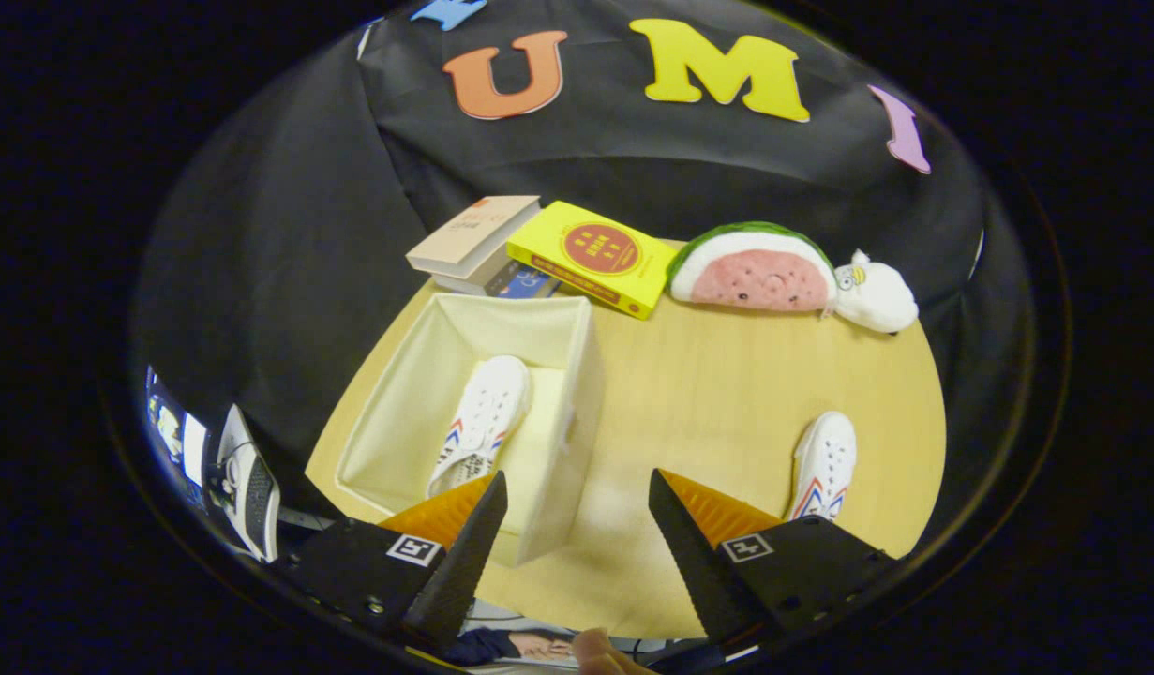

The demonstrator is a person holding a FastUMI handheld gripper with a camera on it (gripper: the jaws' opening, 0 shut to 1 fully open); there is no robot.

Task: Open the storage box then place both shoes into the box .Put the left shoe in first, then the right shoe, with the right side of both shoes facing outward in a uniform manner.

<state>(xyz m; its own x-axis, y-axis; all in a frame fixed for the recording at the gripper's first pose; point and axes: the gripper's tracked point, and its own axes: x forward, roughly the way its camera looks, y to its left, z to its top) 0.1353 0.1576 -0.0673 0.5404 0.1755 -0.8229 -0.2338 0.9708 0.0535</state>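
Note:
An open cream fabric storage box [577, 375] stands on the wooden table ahead of my left finger. One white shoe [480, 422] with red and blue stripes lies inside it, toe pointing away. A second matching white shoe [825, 464] rests on the table outside the box, just beyond my right finger. My gripper [577, 487] hovers above the table with its black fingers [469, 553] wide apart and nothing between them; the box's near right corner sits below the gap.
Beyond the box lie stacked books: a beige one [469, 236] and a yellow one [591, 255]. A watermelon plush [755, 267] and a small white plush [875, 292] sit at the back right. A bare stretch of wooden table [726, 384] spreads between box and loose shoe.

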